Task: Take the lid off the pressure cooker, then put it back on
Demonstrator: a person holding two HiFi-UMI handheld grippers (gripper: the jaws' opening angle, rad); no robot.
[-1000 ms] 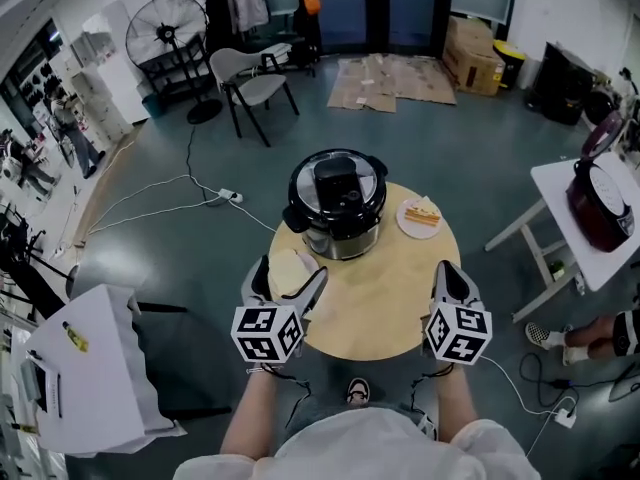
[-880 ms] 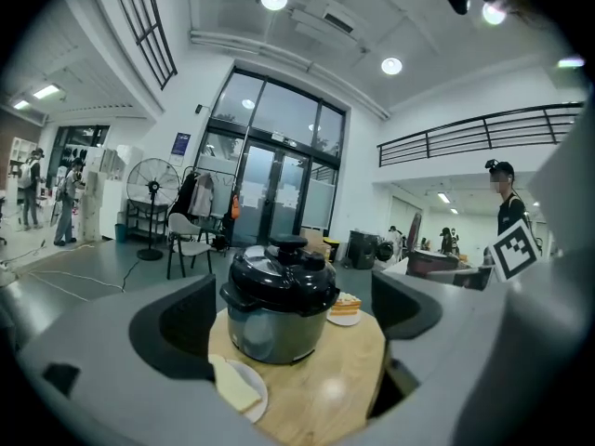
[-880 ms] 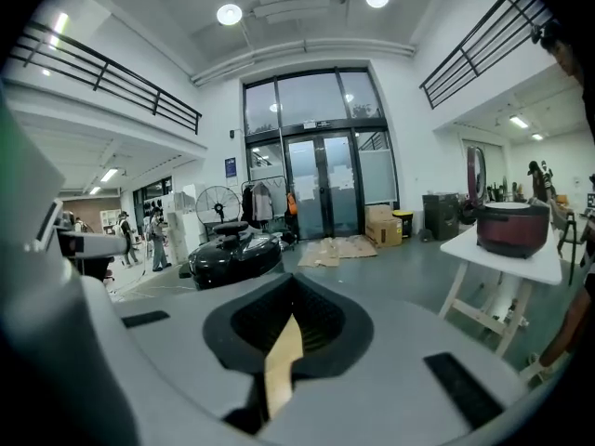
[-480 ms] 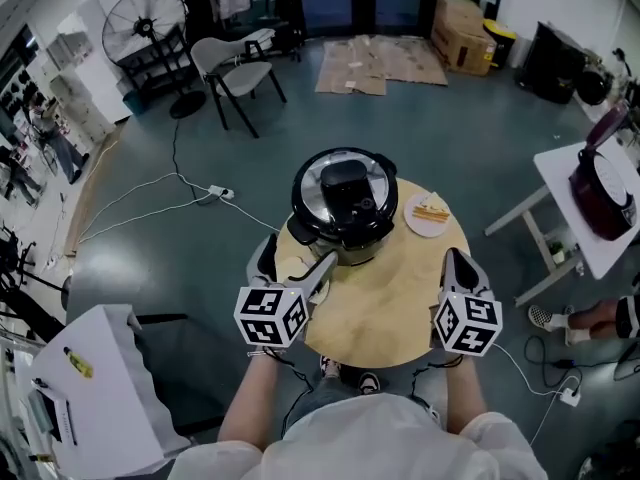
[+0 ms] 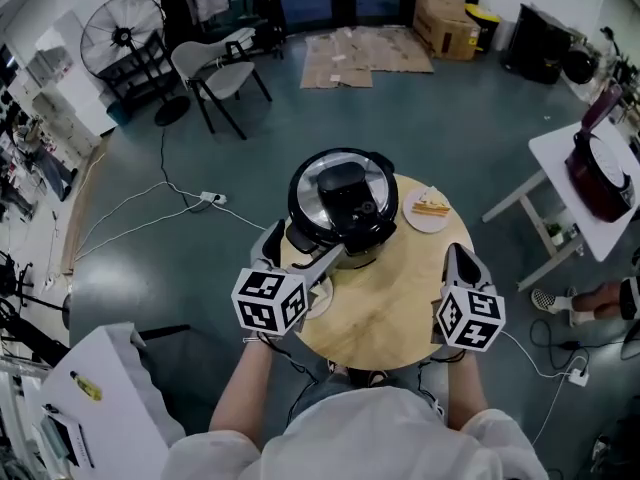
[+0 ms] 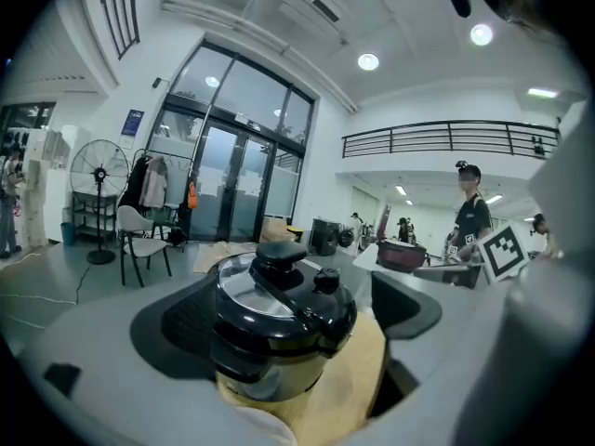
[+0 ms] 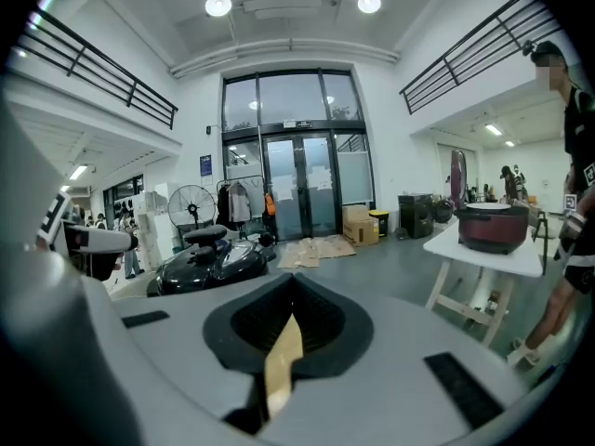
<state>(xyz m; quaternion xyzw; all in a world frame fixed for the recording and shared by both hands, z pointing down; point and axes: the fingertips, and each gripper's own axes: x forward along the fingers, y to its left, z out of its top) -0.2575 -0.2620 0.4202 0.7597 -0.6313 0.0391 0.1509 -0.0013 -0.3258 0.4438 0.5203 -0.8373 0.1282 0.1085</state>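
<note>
The pressure cooker (image 5: pixel 338 208) stands at the far side of the round wooden table (image 5: pixel 385 313). Its black and silver lid (image 5: pixel 340 190) is on, handle on top. My left gripper (image 5: pixel 298 250) is open, its jaws reaching to the cooker's near left side. In the left gripper view the cooker (image 6: pixel 279 328) fills the gap between the wide-apart jaws, with the lid (image 6: pixel 284 286) in place. My right gripper (image 5: pixel 457 260) hovers over the table's right edge, apart from the cooker. In the right gripper view the cooker (image 7: pixel 209 260) lies off to the left, and the right gripper (image 7: pixel 279 356) is shut with nothing in it.
A white plate with a cake slice (image 5: pixel 428 209) sits just right of the cooker. A pale saucer (image 5: pixel 318 298) lies under my left gripper. A white side table (image 5: pixel 560 168) with a maroon cooker (image 5: pixel 600 178) stands at right; a chair (image 5: pixel 215 68) and fan (image 5: pixel 120 30) stand behind.
My left gripper has moved forward and right, up to the cooker's side. The right gripper has hardly shifted. The lid stays on.
</note>
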